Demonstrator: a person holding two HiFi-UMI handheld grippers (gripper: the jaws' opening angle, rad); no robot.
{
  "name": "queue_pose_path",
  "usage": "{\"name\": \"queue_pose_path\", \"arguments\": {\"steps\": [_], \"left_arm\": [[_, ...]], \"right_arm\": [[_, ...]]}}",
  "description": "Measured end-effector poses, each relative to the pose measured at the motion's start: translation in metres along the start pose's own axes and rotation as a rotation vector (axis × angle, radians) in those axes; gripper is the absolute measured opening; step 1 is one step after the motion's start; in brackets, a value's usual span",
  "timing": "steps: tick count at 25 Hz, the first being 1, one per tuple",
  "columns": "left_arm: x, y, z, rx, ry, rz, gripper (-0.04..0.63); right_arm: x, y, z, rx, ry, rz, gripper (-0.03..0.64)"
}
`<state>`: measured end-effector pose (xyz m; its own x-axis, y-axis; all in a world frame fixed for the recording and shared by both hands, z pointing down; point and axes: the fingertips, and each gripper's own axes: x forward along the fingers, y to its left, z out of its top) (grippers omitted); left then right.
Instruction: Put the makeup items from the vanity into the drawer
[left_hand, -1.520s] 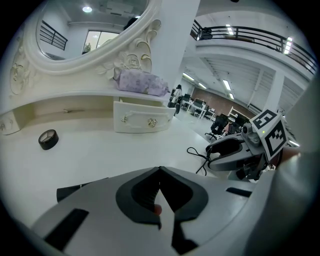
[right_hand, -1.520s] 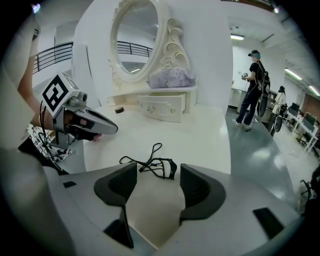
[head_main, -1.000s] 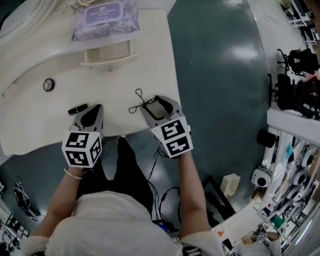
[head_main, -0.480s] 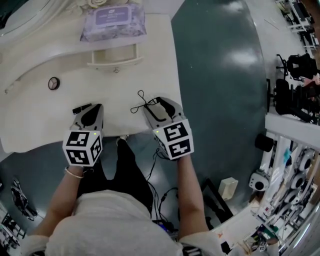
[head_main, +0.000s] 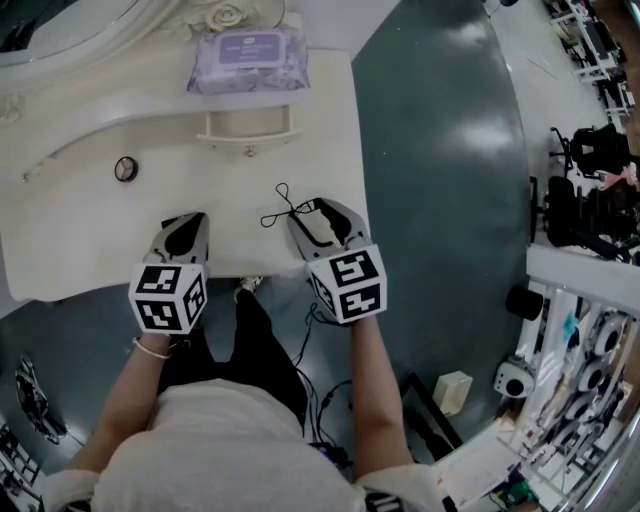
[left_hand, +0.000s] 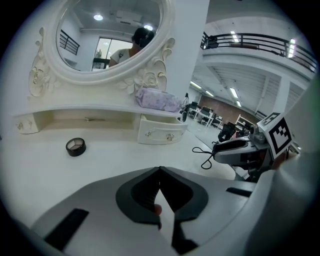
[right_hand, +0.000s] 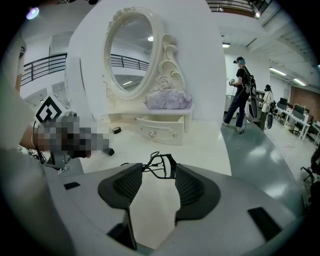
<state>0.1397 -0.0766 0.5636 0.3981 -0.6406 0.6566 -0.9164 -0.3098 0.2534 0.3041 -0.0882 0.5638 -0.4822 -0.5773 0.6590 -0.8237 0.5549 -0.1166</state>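
Note:
My left gripper (head_main: 186, 222) hovers over the white vanity top (head_main: 90, 230), shut on a black makeup stick (right_hand: 107, 151) that pokes out past its tips; only a small reddish bit shows between the pads (left_hand: 150, 192). The right gripper (head_main: 318, 208) sits near the vanity's front edge, shut on the head of a black eyelash curler (head_main: 285, 205), whose handle loops trail left. The curler's head (right_hand: 161, 164) spans the gap between its fingertips. A small open drawer (head_main: 247, 125) lies farther back. A round black compact (head_main: 125, 168) rests on the top, left of the drawer.
A purple wipes pack (head_main: 248, 47) lies on the shelf above the drawer, under the oval mirror (left_hand: 107, 30). The vanity's right edge drops to dark green floor (head_main: 440, 150). People stand far off (right_hand: 242, 90) on the right. Cables lie on the floor near the person's legs.
The black stick that lay on the top beside my left gripper is gone from there. Both grippers have lifted slightly, and the curler has come along with the right one.

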Motion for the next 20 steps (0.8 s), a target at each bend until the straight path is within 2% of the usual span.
{"name": "queue_pose_path", "arguments": {"steps": [14,20], "left_arm": [[-0.028,0.030,0.019,-0.060,-0.065,0.054,0.003],[-0.033,0.030,0.036,-0.047,-0.100,0.048,0.003]], "right_arm": [[0.001,0.016,0.055,0.084,-0.118,-0.022,0.214],[0.008,0.024,0.075,0.108,-0.146,-0.029,0.213]]}}
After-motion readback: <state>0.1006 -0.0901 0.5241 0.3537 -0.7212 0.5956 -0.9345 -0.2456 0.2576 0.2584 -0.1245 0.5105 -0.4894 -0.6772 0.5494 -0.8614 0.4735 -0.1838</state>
